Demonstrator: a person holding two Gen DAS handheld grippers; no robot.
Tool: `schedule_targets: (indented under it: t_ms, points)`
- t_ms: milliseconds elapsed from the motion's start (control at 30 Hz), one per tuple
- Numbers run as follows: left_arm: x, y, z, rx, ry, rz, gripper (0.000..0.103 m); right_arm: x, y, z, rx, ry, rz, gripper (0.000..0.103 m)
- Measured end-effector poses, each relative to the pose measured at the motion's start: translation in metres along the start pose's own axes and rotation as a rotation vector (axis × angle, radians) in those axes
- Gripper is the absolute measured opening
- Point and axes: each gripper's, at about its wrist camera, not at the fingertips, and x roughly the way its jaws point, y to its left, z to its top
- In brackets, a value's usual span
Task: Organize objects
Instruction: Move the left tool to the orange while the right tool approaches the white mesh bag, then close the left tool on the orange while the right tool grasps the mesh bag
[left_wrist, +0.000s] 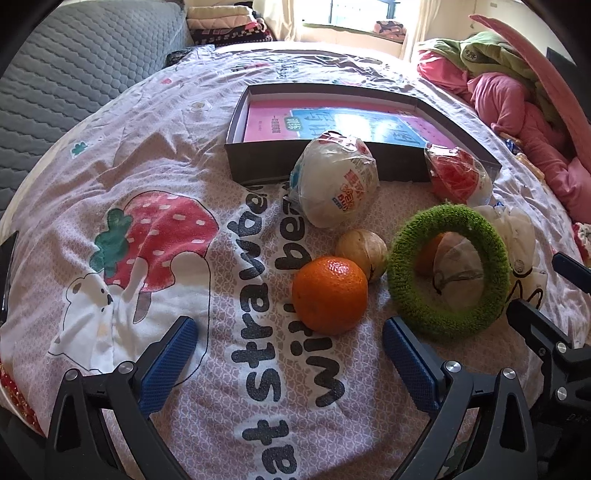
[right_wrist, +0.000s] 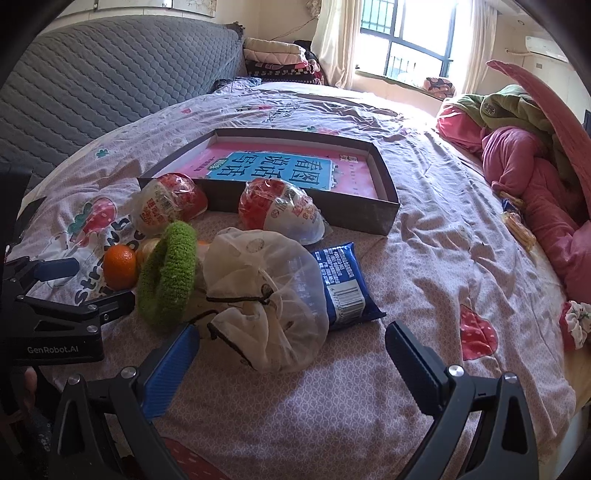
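Lying on a strawberry-print bedspread (left_wrist: 155, 177), an orange (left_wrist: 330, 294) sits at 12 o'clock just ahead of the left gripper (left_wrist: 289, 363), its jaws apart and empty. A green ring (left_wrist: 448, 271) stands at 1 o'clock. The right gripper (right_wrist: 291, 363), equally spread, faces a mesh pouch (right_wrist: 266, 295) at 12 o'clock, a dark tray (right_wrist: 388, 206) beyond.

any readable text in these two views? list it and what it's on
"GenRobot.AI": body of the left gripper.
"看图说话": book in the dark box, upside down to the camera.
"stra", "wit", "eat": partial words on the bedsheet.
Two wrapped cups, blue packet: print and barcode too small to read.
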Motion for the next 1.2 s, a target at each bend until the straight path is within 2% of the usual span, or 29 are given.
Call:
schedule_targets:
  t_ms: [33,200,233,300,333,400,433,533,600,700,933,1200]
  points:
    - [0.000,0.000,0.002,0.003,-0.008,-0.004,0.099,0.002,0.000,0.001,-0.007,0.002,-0.007,0.100]
    - [0.004,0.000,0.009,0.010,-0.019,-0.033,0.093,0.010,0.001,0.004,-0.015,0.021,-0.005,0.072]
    - [0.004,-0.001,0.010,0.016,-0.022,-0.040,0.088,0.011,0.001,0.004,-0.019,0.023,-0.003,0.069]
    - [0.005,-0.004,0.010,0.028,-0.025,-0.049,0.075,0.012,0.003,0.005,-0.026,0.021,0.009,0.060]
    - [0.006,-0.005,0.010,0.034,-0.020,-0.050,0.066,0.011,0.004,0.005,-0.029,0.014,0.007,0.059]
    - [0.008,-0.006,0.010,0.037,-0.011,-0.058,0.061,0.010,0.006,0.006,-0.037,0.001,0.015,0.047]
    - [0.008,-0.006,0.009,0.039,-0.014,-0.065,0.057,0.010,0.005,0.007,-0.034,-0.003,0.020,0.044]
    - [0.005,-0.006,0.009,0.036,-0.022,-0.106,0.039,0.010,0.001,0.009,-0.009,-0.003,0.041,0.031]
    - [0.002,-0.006,0.009,0.035,-0.029,-0.111,0.040,0.010,-0.003,0.010,0.006,-0.004,0.051,0.025]
    - [-0.001,-0.007,0.009,0.032,-0.031,-0.123,0.039,0.007,-0.008,0.011,0.028,-0.014,0.068,0.020]
    - [-0.018,-0.005,0.013,0.018,-0.067,-0.144,0.039,-0.002,-0.012,0.017,0.026,-0.048,0.039,0.020]
    - [-0.039,-0.009,0.025,0.027,-0.122,-0.136,0.039,-0.015,-0.018,0.027,0.034,-0.091,0.033,0.020]
